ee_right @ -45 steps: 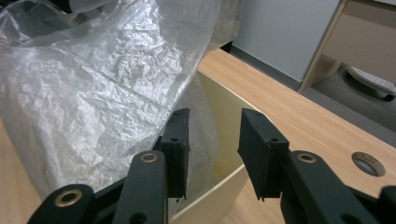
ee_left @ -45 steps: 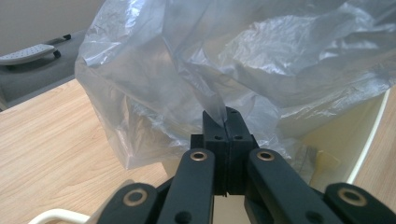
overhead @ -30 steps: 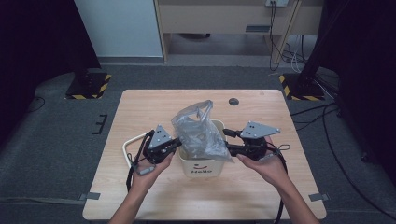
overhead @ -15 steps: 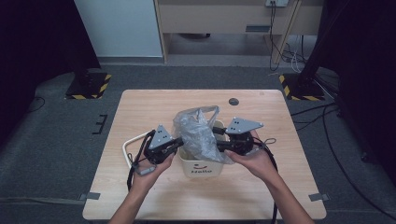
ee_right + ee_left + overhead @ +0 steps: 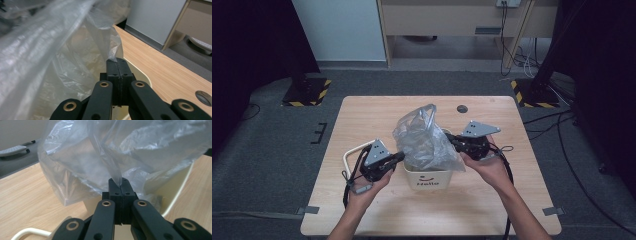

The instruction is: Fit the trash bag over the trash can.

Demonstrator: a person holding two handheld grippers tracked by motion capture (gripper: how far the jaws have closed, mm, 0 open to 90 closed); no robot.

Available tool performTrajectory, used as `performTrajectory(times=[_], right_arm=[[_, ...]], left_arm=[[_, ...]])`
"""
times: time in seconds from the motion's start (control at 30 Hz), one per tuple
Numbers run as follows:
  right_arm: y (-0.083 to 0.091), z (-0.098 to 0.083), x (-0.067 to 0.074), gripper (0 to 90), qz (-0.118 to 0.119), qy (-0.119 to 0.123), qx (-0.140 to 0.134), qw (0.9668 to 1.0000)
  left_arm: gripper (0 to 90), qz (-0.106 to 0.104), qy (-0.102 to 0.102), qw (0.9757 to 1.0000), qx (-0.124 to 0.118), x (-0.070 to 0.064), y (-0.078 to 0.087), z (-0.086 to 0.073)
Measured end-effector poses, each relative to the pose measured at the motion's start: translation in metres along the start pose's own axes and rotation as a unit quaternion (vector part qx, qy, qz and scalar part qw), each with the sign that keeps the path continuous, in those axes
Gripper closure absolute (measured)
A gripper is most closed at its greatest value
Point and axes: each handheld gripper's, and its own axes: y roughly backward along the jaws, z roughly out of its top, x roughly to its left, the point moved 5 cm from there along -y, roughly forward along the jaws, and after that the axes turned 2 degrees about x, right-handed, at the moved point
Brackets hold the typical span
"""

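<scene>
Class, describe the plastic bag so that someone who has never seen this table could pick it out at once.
On the wooden table, near its middle, stands a cream bin with a smiley face. The clear plastic bag billows up out of it, pinched on either side by the left gripper and right gripper; nothing else there is see-through and crinkled.

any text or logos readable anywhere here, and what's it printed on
"Hello", blurred but legible, under a small smile mark: on the front wall of the white bin that holds the clear plastic bag.
The two gripper views show no text.

Bin (image 5: 428,179) interior behind bag (image 5: 424,140)
</scene>
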Motion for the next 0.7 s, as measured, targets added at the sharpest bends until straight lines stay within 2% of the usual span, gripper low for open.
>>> performTrajectory(times=[0.3,0.7], right_arm=[[-0.001,-0.013,-0.018,90.0,-0.024,-0.013,0.014,0.9995],[-0.007,-0.032,-0.04,90.0,-0.049,-0.044,0.035,0.9973]], left_arm=[[90.0,-0.006,0.002,1.0,0.001,-0.005,0.01,-0.01],[90.0,-0.009,0.009,0.9998,0.012,-0.009,0.016,-0.029]])
